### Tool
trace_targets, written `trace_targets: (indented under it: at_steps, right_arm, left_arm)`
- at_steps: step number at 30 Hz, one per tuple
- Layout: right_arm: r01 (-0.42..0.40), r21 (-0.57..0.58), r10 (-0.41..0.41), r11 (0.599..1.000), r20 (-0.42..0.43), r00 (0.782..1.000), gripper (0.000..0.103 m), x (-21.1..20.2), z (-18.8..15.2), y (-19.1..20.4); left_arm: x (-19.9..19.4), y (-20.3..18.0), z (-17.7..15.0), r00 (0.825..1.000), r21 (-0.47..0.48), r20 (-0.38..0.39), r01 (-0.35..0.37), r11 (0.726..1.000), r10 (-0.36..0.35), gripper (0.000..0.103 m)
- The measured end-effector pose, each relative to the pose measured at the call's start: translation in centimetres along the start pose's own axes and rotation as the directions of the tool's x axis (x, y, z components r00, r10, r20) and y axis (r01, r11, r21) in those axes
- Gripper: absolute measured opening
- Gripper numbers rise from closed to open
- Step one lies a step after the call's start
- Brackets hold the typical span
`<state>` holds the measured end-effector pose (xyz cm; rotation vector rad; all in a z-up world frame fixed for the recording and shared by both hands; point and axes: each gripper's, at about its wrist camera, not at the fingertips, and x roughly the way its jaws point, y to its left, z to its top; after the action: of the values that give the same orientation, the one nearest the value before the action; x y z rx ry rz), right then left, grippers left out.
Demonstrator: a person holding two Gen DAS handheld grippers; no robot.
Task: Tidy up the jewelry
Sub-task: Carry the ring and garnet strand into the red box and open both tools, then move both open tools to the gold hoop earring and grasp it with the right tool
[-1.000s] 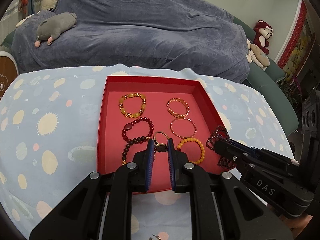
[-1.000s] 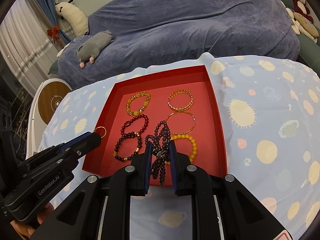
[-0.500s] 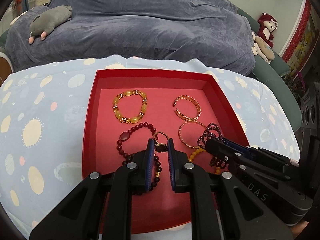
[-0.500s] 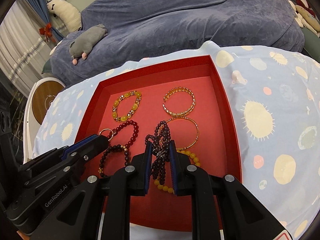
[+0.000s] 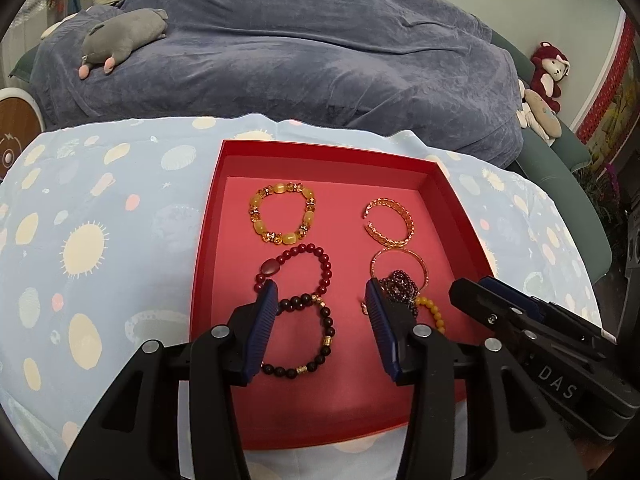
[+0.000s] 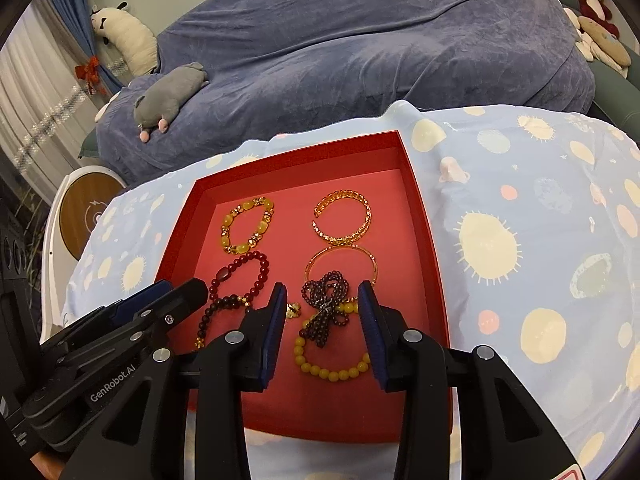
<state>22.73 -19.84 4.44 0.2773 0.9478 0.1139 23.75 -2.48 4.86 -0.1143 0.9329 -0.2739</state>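
Both grippers, left (image 5: 322,304) & right (image 6: 322,304): jaws wide apart, empty. Garnet strand (image 6: 326,304) in tray (image 6: 424,216): light, limp, tangles; pinch at knot.

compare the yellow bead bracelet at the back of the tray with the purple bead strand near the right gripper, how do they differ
The yellow bead bracelet lies as one open loop, alone on the red tray; the purple bead strand is bunched into tangled loops, lying over an orange bead bracelet. Yellow beads look large and pale; purple ones small and dark. Both are beaded.
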Motion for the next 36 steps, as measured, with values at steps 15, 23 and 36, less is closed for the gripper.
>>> trace_targets:
  at_steps: [15,23,36]
  right_arm:
    - [0.030,-0.003,-0.030,1.000,0.004,1.000,0.036,-6.2,-6.4,-0.1]
    - [0.061,0.015,-0.060,0.998,-0.034,0.998,0.036,-8.0,-11.2,-1.4]
    - [0.084,0.028,-0.081,0.996,-0.098,0.992,0.036,-8.9,-17.1,-2.7]
  left_arm:
    - [-6.3,-0.8,-5.5,1.000,0.024,0.007,0.009,1.000,-0.009,0.043]
    - [-7.8,-0.5,-10.4,0.999,0.011,-0.039,0.000,1.000,0.000,0.043]
    - [-8.7,-0.3,-15.7,0.996,-0.001,-0.088,-0.011,1.000,0.011,0.044]
